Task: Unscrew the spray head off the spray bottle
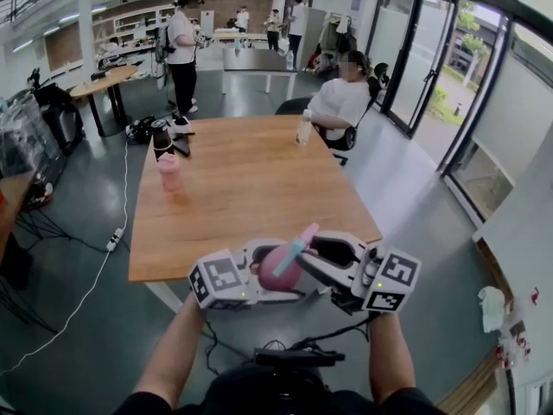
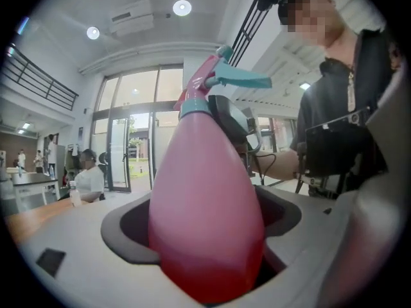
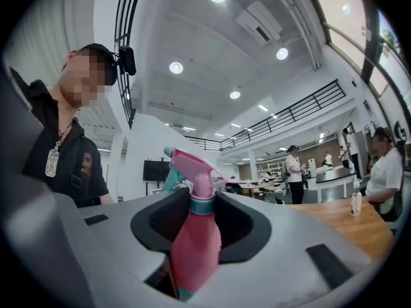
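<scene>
A pink teardrop-shaped spray bottle [image 1: 278,271] is held in the air just in front of the wooden table's near edge, tilted with its head up and to the right. Its pink spray head [image 1: 300,242] has a teal trigger [image 2: 241,79] and a teal collar [image 3: 201,205]. My left gripper [image 1: 270,277] comes in from the left and is shut on the wide body [image 2: 205,223]. My right gripper [image 1: 327,262] comes in from the right. Its jaws press on the bottle's narrow upper part [image 3: 192,249], just under the collar.
On the wooden table [image 1: 251,188] stand a pink cup [image 1: 170,173], dark objects [image 1: 168,137] at the far left corner and a clear bottle [image 1: 304,128] at the far edge. A person [image 1: 341,102] sits behind it. A power strip [image 1: 114,239] and cable lie on the floor at left.
</scene>
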`<state>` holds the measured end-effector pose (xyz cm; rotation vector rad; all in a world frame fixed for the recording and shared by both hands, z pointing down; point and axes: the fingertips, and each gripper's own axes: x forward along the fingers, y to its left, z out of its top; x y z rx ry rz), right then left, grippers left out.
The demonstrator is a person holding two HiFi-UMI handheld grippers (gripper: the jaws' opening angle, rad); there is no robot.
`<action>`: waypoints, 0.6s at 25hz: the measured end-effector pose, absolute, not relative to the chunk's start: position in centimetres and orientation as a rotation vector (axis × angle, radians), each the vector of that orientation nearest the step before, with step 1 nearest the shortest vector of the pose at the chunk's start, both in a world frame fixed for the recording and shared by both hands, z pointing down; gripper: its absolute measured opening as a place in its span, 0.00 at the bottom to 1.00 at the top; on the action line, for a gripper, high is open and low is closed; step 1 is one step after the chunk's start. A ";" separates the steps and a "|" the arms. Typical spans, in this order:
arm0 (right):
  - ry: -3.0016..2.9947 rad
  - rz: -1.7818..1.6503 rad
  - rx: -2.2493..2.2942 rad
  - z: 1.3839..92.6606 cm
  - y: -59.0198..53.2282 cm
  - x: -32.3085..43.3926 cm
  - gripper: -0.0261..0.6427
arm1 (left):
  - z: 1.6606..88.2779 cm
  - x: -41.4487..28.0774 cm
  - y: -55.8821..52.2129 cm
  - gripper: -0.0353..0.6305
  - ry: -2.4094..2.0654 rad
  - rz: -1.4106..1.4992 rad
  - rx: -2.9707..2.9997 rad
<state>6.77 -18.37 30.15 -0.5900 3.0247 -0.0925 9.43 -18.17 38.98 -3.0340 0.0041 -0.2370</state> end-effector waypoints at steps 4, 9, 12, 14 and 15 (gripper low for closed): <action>3.043 -0.062 -0.413 29.7 -16.6 6.9 0.23 | 38.5 9.5 -16.1 0.70 -0.182 -0.207 -3.029; 3.017 -0.055 -0.355 29.3 -15.8 7.1 0.25 | 38.0 9.8 -15.2 0.70 -0.250 -0.159 -3.025; 3.013 -0.029 -0.512 29.4 -16.9 7.3 0.25 | 38.1 10.0 -16.6 0.70 -0.110 -0.147 -3.033; 3.013 -0.018 -0.617 29.7 -17.7 7.7 0.26 | 38.1 10.1 -17.9 0.70 0.014 -0.136 -3.041; 3.004 -0.022 -0.657 29.7 -18.0 8.0 0.26 | 38.1 10.0 -18.6 0.70 0.075 -0.120 -3.049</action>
